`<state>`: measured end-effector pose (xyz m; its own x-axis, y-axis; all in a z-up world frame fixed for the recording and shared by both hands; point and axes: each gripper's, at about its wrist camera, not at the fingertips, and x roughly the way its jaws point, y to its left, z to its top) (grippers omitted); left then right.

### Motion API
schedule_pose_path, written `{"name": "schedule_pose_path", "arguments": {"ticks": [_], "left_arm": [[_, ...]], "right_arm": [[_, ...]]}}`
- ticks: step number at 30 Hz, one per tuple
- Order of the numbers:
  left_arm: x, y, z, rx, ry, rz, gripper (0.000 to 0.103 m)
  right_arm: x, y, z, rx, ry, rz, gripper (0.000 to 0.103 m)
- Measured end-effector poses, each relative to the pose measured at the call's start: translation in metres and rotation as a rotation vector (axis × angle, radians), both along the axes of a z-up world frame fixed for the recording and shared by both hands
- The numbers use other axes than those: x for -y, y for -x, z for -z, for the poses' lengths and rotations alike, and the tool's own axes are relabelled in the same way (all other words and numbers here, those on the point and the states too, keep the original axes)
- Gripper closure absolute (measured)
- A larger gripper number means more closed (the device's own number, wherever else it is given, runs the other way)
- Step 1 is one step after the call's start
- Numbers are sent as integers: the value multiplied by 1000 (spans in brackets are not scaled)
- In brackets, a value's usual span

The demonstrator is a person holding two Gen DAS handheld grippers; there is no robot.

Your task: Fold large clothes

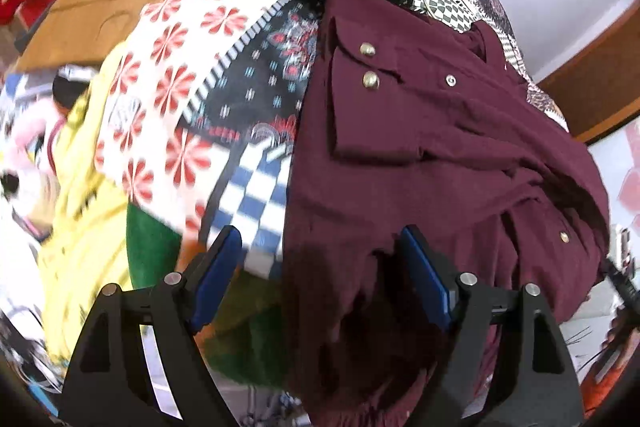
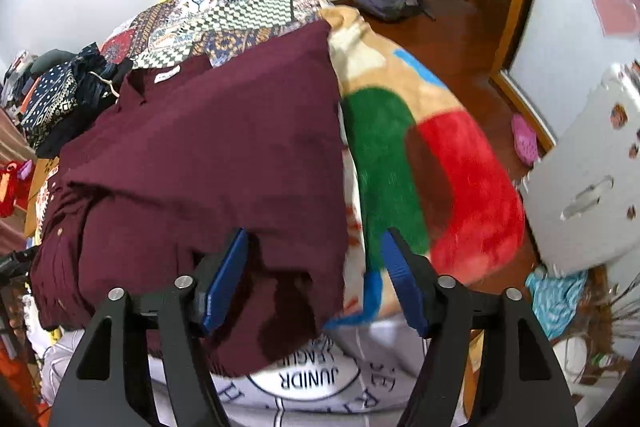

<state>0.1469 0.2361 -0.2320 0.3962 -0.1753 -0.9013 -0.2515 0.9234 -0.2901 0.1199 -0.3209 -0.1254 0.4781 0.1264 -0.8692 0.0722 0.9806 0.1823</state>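
Hand-held gripper (image 1: pixel 320 255) and its right twin (image 2: pixel 314 255) gape over maroon shirt (image 1: pixel 420 147).

Your left wrist camera looking steeply down, close over the maroon shirt (image 1: pixel 432 131) and its left edge, your right wrist camera facing its right edge, both sharing the shirt and patchwork bedspread (image 2: pixel 248 11).
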Motion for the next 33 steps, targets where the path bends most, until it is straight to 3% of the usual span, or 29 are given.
{"name": "schedule_pose_path", "arguments": {"ticks": [7,11,14,17,19,20,21,23,25,33], "left_arm": [[6,32,2,-3,-62,46,19],[2,34,24,-44,43,9,18],[2,35,30,-39,94,-9,18],[6,37,30,-33,100,5,19],[8,38,27,-20,105,21,29],[10,38,23,-5,108,31,43],[12,39,19,16,84,33,49],[20,32,15,35,34,39,76],[25,30,9,57,26,55,91],[30,10,-36,173,32,82,96]], "right_arm": [[0,9,17,-47,-33,-12,37],[-5,3,31,-80,-119,-17,37],[-14,3,32,-45,-136,-29,39],[-23,5,26,1,-112,-68,53],[-24,6,21,28,-92,-83,77],[-23,6,19,42,-85,-76,83],[-21,6,16,59,-95,-66,89],[-22,4,12,79,-128,-62,91],[-24,3,4,114,-134,-73,91],[-44,-15,-38,262,-101,-146,92]]}}
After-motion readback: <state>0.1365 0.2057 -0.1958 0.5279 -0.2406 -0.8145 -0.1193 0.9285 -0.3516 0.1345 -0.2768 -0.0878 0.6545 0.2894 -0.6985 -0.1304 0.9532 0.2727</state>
